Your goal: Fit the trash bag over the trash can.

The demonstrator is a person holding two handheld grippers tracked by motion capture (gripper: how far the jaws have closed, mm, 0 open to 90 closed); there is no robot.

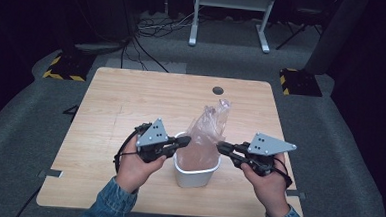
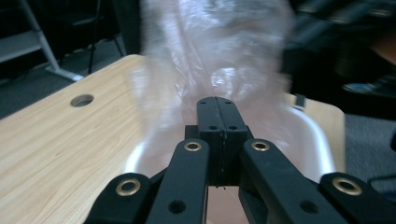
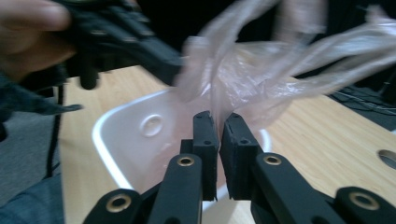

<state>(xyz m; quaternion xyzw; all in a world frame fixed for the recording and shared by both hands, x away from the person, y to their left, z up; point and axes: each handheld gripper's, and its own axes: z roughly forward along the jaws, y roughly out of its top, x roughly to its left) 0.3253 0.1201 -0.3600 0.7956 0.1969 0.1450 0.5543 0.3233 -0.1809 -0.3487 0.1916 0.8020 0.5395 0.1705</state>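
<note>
A clear plastic bag [image 1: 207, 134] is sitting in a white bin [image 1: 195, 176] on the desk [image 1: 111, 104]. The left tongs [image 1: 185, 139] are pressed together at its side; the right tongs [image 1: 220, 146] are pinching its film.

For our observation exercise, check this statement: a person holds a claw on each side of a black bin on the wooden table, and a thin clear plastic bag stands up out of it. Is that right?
Not quite: the bin is white, not black, as the high view shows. The rest holds: the left claw and the right claw flank it on the wooden table, and the thin clear plastic bag stands up out of it.
</note>
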